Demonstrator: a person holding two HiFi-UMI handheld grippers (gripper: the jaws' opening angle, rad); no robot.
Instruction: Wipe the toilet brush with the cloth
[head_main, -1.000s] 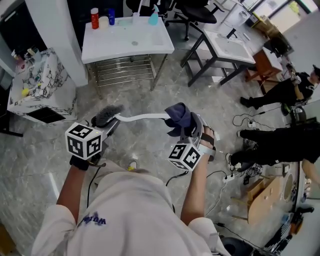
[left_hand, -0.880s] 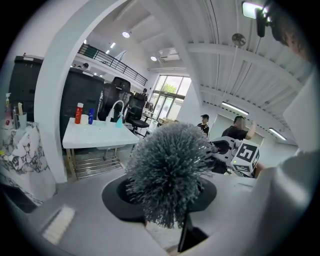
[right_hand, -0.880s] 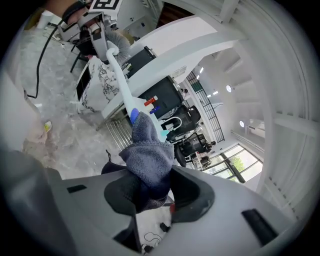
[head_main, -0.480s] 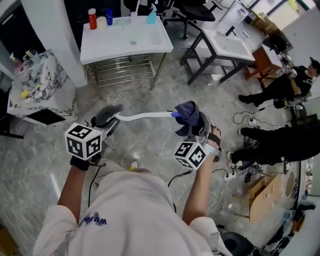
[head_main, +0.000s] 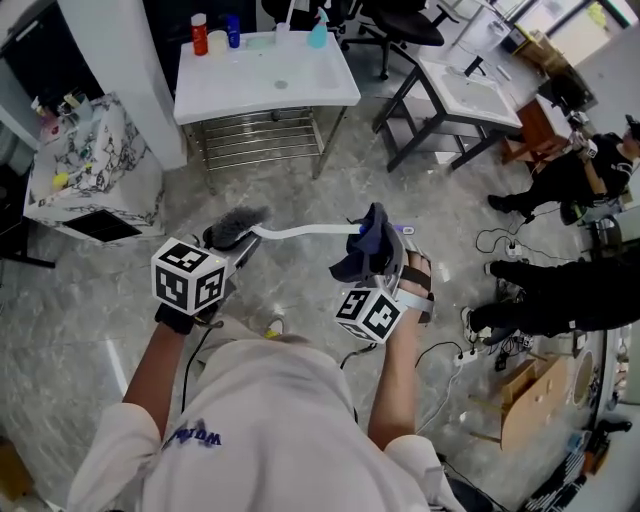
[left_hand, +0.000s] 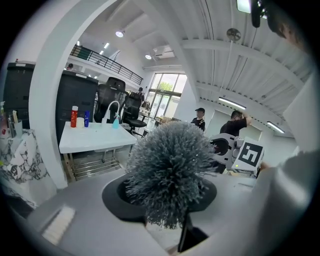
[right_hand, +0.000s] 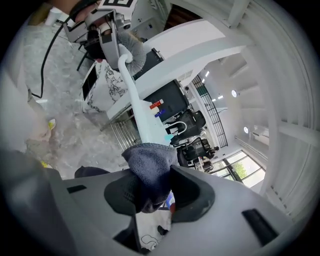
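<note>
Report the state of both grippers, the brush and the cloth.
Left gripper: shut on the toilet brush, at its bristle head.
Right gripper: jaws opening, pads on the cloth between them.
Toilet brush: held level above the floor, handle end reaching the cloth.
Cloth: bunched, against the handle's end.
</note>
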